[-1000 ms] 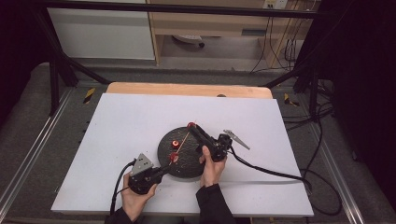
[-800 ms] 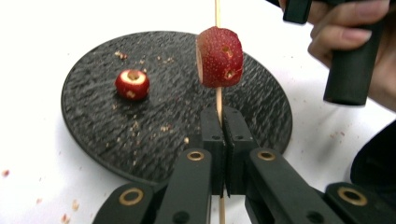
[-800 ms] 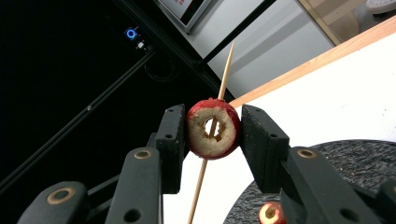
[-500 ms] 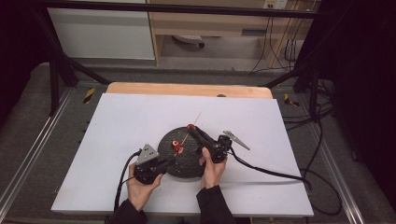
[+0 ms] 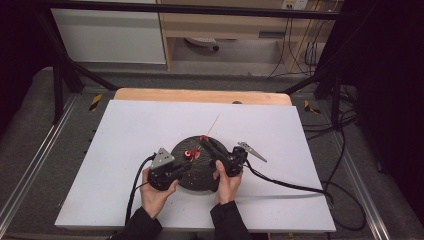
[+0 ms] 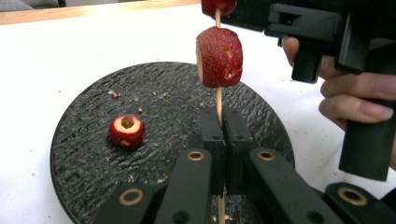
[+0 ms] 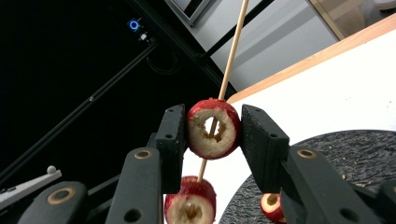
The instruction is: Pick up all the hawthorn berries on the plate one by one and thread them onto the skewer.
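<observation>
Left gripper [image 6: 219,135] clamped on skewer [image 6: 218,100] low end, keeps stick steady above slate plate [image 6: 84,140]; right gripper [image 7: 212,133] squeezes cored hawthorn [image 7: 213,128], likely to slide it along; second fruit [image 6: 219,56] threaded between, third [image 6: 126,130] waits on plate, mid-bench

Even overhead light on the white table [image 5: 125,150], dark surroundings at both sides, soft shadows lay under the hands, high view slightly soft, close fruit sharp in the left gripper view, background black and blurred behind the right gripper's jaws.
</observation>
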Action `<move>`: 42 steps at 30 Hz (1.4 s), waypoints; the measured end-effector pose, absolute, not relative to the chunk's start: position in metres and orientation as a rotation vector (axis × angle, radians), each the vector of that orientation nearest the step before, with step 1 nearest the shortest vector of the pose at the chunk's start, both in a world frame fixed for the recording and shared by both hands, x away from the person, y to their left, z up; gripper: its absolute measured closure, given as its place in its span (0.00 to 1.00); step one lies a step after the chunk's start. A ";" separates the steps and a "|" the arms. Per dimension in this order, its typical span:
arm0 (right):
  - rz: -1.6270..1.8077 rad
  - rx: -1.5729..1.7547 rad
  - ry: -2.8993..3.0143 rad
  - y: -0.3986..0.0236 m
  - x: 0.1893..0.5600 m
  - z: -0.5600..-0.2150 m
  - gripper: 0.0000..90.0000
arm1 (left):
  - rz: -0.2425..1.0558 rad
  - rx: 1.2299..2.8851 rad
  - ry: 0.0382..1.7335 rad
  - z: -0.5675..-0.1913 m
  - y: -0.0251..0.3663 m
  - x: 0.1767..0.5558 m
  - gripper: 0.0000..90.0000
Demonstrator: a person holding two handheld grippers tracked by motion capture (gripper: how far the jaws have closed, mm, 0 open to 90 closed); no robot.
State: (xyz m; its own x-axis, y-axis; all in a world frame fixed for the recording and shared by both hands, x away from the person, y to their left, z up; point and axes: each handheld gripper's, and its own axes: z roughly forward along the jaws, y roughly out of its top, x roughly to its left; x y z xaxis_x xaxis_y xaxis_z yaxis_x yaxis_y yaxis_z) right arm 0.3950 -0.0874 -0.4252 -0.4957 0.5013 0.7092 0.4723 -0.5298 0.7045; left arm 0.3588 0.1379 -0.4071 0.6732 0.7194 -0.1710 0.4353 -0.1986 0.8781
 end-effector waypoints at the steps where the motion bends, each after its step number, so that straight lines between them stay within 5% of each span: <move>1: 2.237 1.569 1.514 -0.087 0.395 -0.425 0.69 | 0.343 1.838 0.913 -0.407 0.137 0.359 0.98; 10: 2.204 1.562 1.557 -0.087 0.395 -0.426 0.68 | 0.341 1.849 0.903 -0.409 0.139 0.360 0.98; 30: 1.797 1.352 2.032 -0.108 0.395 -0.418 0.07 | 0.358 1.921 0.914 -0.417 0.200 0.343 0.98; 42: 1.548 1.241 2.261 -0.111 0.392 -0.425 0.03 | 0.350 1.988 0.914 -0.429 0.235 0.328 0.98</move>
